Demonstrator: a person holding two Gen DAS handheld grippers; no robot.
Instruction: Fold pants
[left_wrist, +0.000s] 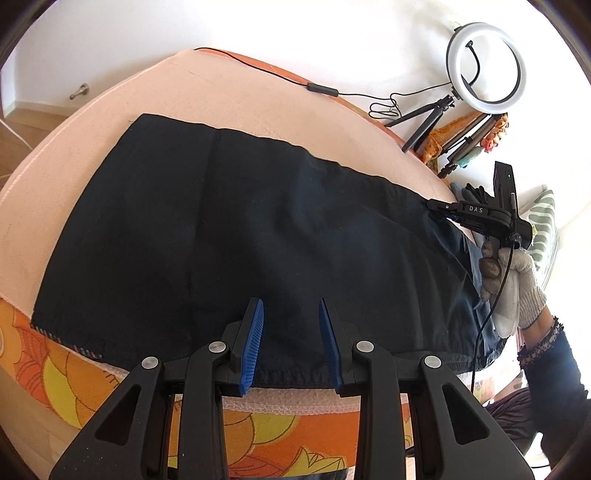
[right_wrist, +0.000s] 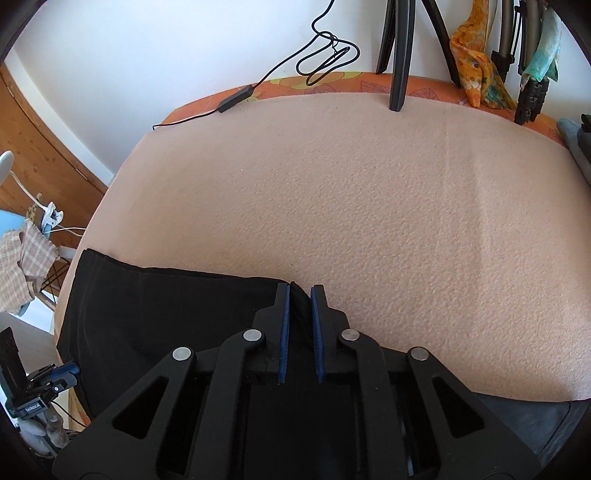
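The black pants (left_wrist: 236, 229) lie flat on a peach blanket (right_wrist: 369, 203) spread over a bed, already doubled over into a wide, short shape. They sit near the front edge, and the near hem hangs a bit over the side.

The right tool (right_wrist: 300, 314) is squeezed onto a bit of the dark cloth at the far right corner of the pants. A pinch of fabric sits between its blue pads (right_wrist: 283, 332). The left tool (left_wrist: 291, 332) hovers over the near edge of the pants with its pads apart, holding nothing.

It looks like a fold is about to start. The right side has its corner, but the left side does not yet. Next, the left tool likely needs to close on the near edge, so both corners can be lifted and carried across together.

No boxes or baskets show here. A ring light (left_wrist: 485, 66) on a small tripod stands at the back of the bed.
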